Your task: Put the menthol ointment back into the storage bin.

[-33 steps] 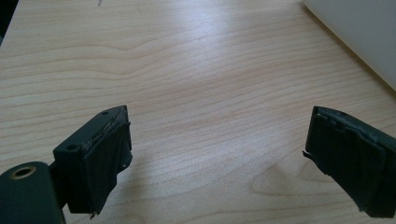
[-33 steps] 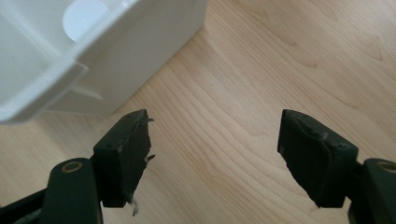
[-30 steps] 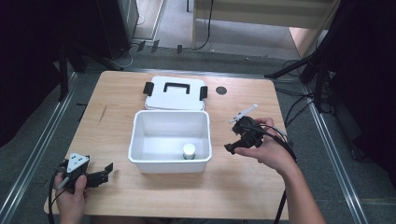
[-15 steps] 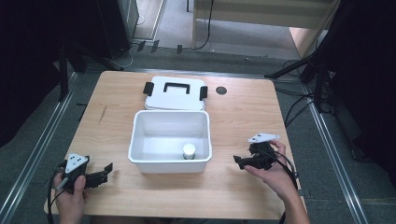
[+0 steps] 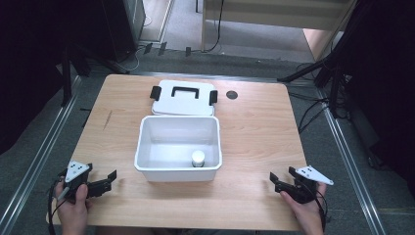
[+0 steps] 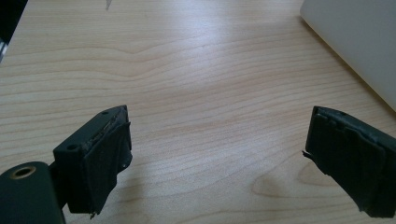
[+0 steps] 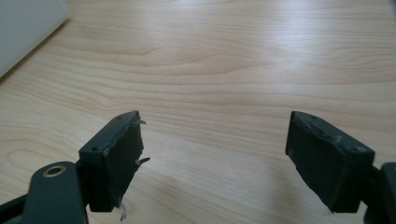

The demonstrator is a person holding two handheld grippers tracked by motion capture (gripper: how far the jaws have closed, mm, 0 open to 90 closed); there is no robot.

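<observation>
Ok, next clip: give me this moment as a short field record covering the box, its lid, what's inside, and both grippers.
box: white plastic box, open, at mid-table
lid: white lid with black handle and clips, lying flat behind the box
contents: small white bottle upright near the box's front right corner
left gripper: open, nothing between the jaws, near the table's front left
right gripper: open, nothing between the jaws, near the table's front right
table: light wood

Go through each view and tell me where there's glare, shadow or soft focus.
High view: evenly lit table, surroundings dark, white bin sharp. Left gripper view: pale sheen on the wood up top, left claw slightly soft and casting faint shadows. Right gripper view: similar sheen across the top, right claw close and a little blurred.
</observation>
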